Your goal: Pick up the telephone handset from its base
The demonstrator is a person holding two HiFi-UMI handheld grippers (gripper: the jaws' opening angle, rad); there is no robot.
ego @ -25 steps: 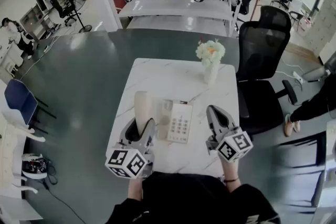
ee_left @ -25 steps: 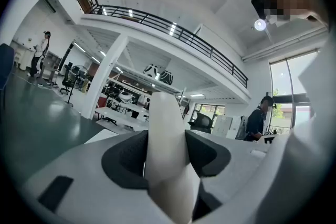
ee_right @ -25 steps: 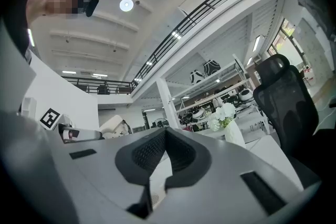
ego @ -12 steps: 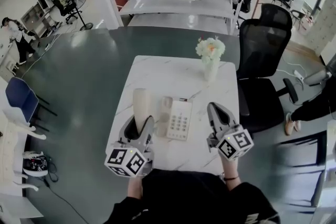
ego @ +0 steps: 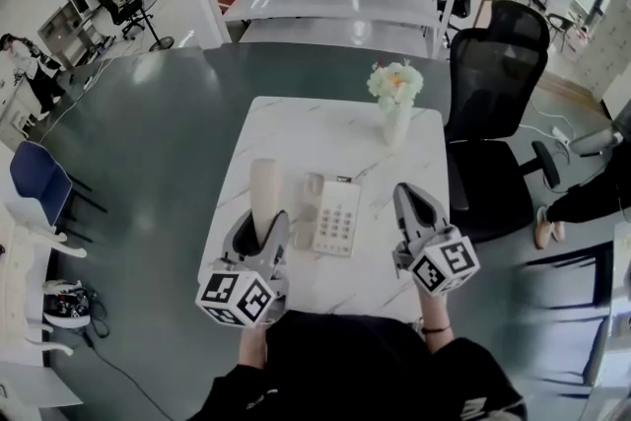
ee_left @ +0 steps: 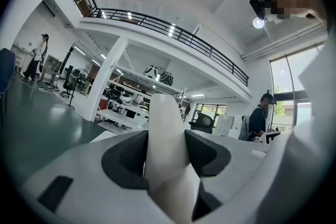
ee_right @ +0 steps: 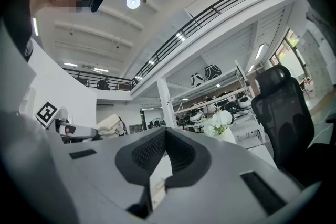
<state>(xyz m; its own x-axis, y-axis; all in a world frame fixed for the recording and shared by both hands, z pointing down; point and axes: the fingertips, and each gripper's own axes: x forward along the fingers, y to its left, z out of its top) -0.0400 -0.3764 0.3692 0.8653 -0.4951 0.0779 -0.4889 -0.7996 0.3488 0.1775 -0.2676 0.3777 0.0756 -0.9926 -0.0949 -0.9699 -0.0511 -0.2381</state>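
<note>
The white tabletop [ego: 296, 128] is carrying everything, with a black office chair [ego: 490, 104] standing just beside its right edge. The telephone base [ego: 337, 217] is lying near the front edge, keypad up, its cradle side showing bare. The handset [ego: 264, 190] is sitting off the base, just to its left. The left hand-held gripper [ego: 262, 232] is pinching its lower part between both pads, and the rest is sticking out beyond the jaws. The right hand-held gripper [ego: 407, 197] is hovering to the right of the base, jaws pressed together on nothing.

A vase [ego: 395, 131] near the far edge is holding pale flowers [ego: 394, 82].

The grip is looking low on a long, smooth shell, so the handset could be pivoting or sliding out. A cord, which I cannot make out from here, might be dragging the base along if the handset is carried farther.
</note>
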